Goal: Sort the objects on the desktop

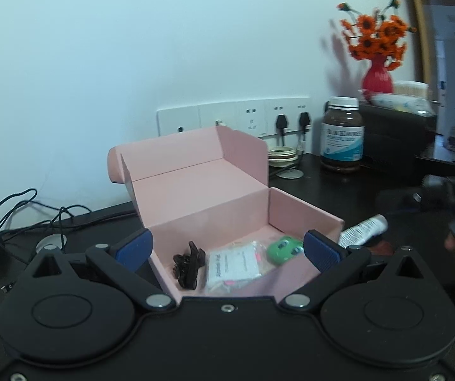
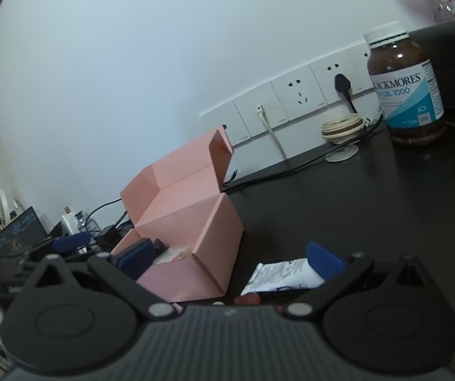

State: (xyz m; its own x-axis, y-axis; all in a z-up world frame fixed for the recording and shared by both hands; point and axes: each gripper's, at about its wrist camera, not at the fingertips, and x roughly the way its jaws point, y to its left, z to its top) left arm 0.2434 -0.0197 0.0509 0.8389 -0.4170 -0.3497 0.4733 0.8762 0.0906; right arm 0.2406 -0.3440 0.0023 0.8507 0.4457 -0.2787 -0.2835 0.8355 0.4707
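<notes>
An open pink cardboard box (image 1: 227,209) sits at the centre of the left wrist view on a dark desk (image 1: 338,187), its lid folded back toward the pale wall, with the left gripper (image 1: 227,247) spread wide at the bottom of the frame, its blue pads (image 1: 134,247) flanking the box's near corners and gripping nothing. Inside the box, along its near edge, lie a dark brown hair claw clip (image 1: 187,265) at left, a clear plastic packet with a white printed card (image 1: 234,263) in the middle and a green round item (image 1: 284,246) at right. A white tube (image 1: 362,230) lies on the desk just beside the box's right wall, in the lower right of the frame, where the blurred right gripper enters from the edge. In the right wrist view, the same tube (image 2: 283,277) rests low and right of centre, its far end hidden behind the blue right-hand pad; the right gripper (image 2: 230,258) is wide open, the box (image 2: 189,241) at its left pad, and whether the pad touches the tube cannot be told. At upper right of both views stands a brown Blackmores fish oil bottle (image 2: 406,85) with a white cap, near a row of white wall sockets (image 2: 291,104) carrying black plugs, and a cream-coloured roll of tape (image 2: 341,128). A red vase of orange flowers (image 1: 376,50) stands at the upper right of the left wrist view.
</notes>
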